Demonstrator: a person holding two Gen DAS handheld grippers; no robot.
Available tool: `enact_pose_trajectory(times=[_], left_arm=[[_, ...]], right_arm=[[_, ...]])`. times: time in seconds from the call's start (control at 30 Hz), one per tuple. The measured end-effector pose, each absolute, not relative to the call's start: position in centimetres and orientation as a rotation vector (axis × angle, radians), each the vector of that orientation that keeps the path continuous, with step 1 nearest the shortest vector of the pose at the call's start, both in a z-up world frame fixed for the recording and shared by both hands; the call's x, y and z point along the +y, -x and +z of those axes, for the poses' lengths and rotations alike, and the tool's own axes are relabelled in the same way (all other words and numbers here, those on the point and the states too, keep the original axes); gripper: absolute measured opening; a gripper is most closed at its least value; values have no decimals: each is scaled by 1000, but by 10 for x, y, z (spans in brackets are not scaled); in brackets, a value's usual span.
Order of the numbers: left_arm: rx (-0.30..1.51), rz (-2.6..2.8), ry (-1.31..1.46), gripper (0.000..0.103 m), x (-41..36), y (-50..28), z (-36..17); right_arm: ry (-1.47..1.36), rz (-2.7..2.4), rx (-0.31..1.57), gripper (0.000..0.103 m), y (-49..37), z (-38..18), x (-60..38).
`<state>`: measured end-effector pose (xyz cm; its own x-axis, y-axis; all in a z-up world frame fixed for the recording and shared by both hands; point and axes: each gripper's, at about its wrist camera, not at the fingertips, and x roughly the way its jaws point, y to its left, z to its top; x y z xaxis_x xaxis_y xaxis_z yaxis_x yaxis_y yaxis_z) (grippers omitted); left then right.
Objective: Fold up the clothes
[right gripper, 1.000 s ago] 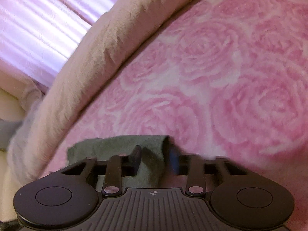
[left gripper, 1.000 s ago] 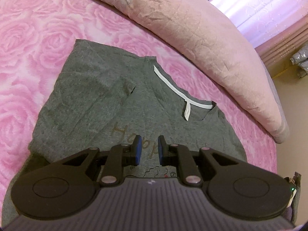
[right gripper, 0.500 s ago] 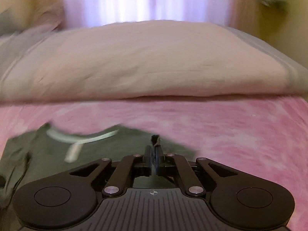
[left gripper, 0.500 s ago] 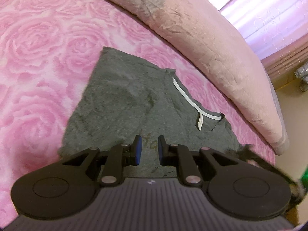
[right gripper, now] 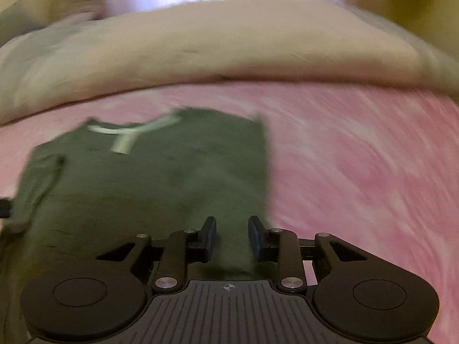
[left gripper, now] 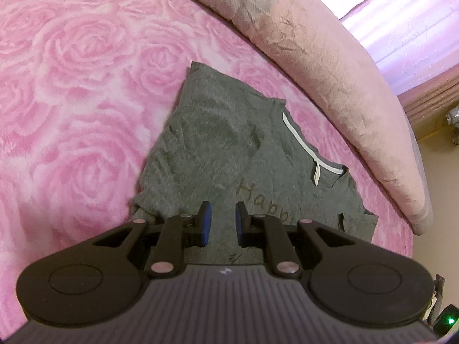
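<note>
1 grey t-shirt (left gripper: 229, 143) lies flat on 1 pink rose-patterned blanket (left gripper: 71, 86), its white-trimmed collar (left gripper: 304, 149) toward 1 long pale pillow (left gripper: 330, 57) that runs along the far edge of the bed. both sides of the shirt are folded in over the front, partly covering the printed word. there are 2 grippers. the left gripper (left gripper: 221, 223) hangs over the lower part of the shirt, its blue-padded fingers spread with nothing between them. the right gripper (right gripper: 231, 236) sits low over the shirt's right edge, fingers also apart and empty; its view is blurred. a curtain (left gripper: 407, 23) shows behind the pillow.
</note>
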<state>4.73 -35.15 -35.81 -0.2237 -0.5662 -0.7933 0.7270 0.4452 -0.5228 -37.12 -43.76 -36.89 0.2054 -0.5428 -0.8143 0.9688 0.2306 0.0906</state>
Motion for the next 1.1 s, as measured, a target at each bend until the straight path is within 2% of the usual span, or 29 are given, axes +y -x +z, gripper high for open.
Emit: enact_pose_trajectory(times=[0.13,0.23,0.37,0.5,0.77,0.8,0.83,1.03,1.1], left_arm=[[1337,-1208,-207,12,-352,-37,-361],[1305,-1229,-242,12,-353,-32,-357],[1253,-1242,-285,12,-360,-30,-354],[1202,-1250,-296,12,-375,-32,-352],[1169,-1240,-289,12,-391,-37,-352],[1169,-1240,-289,12,-391,-38,-353],[1168,-1241,-290,12,-392,-38,-354],[1169,-1224,-318,12,-399,-42,-366],[1155,-1232,-319,12,-403,-43,-365]], right_arm=[[-759,-1096,828,29,378,-396,-436],[-650,-1068,898,29,368,-390,-431],[-649,-1092,753,29,378,-366,-453],[-524,-1048,745,30,370,-372,-504],[-728,-1029,661,29,388,-404,-577],[-761,-1037,647,21,393,-407,-581],[-784,-1055,629,0,397,-409,-582],[-924,-1157,516,0,426,-419,-585],[-936,-1199,514,10,428,-415,-585]])
